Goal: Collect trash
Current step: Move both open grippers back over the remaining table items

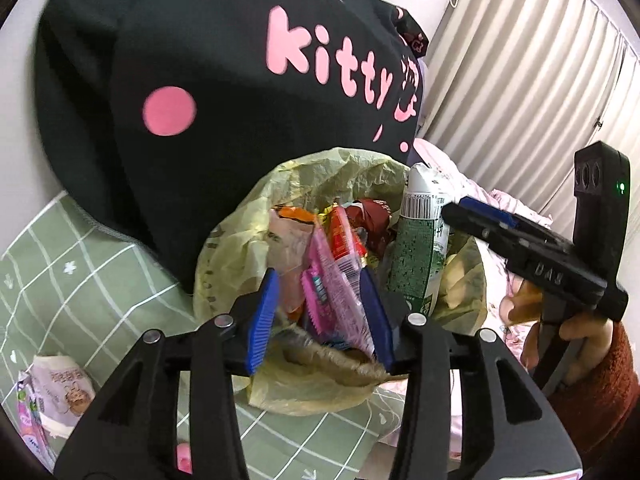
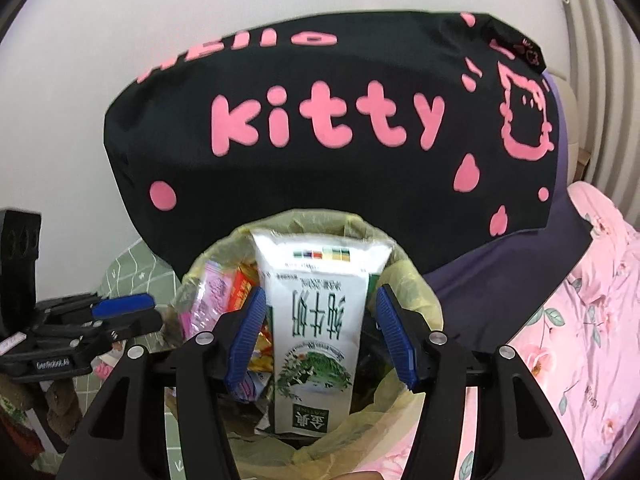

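A pale yellow trash bag (image 1: pixel 236 248) stands open on the bed, stuffed with wrappers. My left gripper (image 1: pixel 320 316) hangs over its mouth, open. A pink wrapper (image 1: pixel 334 280) sticks up between the blue pads and lies against the right one, with a gap on the left. A green-and-white milk carton (image 2: pixel 316 320) stands upside down in the bag (image 2: pixel 416 292), between the pads of my right gripper (image 2: pixel 322 336), which stand open and clear of its sides. The left wrist view shows the carton (image 1: pixel 420 248) with the right gripper (image 1: pixel 456 210) beside it. The left gripper (image 2: pixel 148 312) shows at the left of the right wrist view.
A big black cushion with pink "Hello Kitty" lettering (image 2: pixel 320 152) leans on the wall right behind the bag. A green checked sheet (image 1: pixel 80 280) with loose wrappers (image 1: pixel 52 396) lies to the left. On the right are a pink floral quilt (image 2: pixel 580 320), a curtain (image 1: pixel 520 80) and a hand in a red sleeve (image 1: pixel 588 344).
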A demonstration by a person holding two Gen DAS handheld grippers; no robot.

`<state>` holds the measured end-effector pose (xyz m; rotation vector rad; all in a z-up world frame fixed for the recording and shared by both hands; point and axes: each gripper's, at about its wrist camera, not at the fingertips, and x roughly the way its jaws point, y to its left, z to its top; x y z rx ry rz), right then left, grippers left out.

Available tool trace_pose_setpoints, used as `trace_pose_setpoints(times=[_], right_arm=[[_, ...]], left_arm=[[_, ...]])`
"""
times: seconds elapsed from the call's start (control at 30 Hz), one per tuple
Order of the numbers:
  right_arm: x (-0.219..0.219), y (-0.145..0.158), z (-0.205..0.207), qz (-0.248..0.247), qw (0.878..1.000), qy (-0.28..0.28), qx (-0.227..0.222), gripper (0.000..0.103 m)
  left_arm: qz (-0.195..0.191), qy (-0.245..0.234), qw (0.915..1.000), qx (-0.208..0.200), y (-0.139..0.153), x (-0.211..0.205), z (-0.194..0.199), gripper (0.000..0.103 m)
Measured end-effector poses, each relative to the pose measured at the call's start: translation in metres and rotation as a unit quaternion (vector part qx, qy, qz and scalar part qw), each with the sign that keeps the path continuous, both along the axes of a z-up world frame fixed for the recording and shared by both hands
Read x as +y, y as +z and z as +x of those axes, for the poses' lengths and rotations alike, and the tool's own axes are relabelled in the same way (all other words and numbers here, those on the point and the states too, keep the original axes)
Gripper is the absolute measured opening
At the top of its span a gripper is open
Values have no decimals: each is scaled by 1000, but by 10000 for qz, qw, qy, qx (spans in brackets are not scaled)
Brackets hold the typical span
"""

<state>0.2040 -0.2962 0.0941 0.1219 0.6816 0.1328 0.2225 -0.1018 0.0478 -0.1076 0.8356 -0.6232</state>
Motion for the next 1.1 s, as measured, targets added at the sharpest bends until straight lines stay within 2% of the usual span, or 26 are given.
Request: trace_pose_setpoints(times=[0.17,0.27,0.37,0.47,0.63,0.93,1.1], right_arm=[[20,17,-7,39,9994,117,-335,55],[42,23,-8,47,9981,334,-510,55],[68,22,-5,83,9967,570,-573,55],[100,14,-1,122,9950,900,-411,55],[163,-8,6,-171,9884,1506,-34,55],[253,-54,17,-270,9714,2308,488,55],[286,-89,32,-68,9619,2571,924,55]], left_arm=[[97,343,9992,-168,-1,35,-14,41],[163,781,9966,-192,-9,69,-22,41],[320,1329,9904,-189,-19,115,-31,41],[329,1758,9838,-94,-29,155,-38,41],[297,2558,9660,210,-56,224,-54,41],[499,3366,9391,484,-85,300,-84,42],[545,3586,9295,663,-98,325,-91,43]])
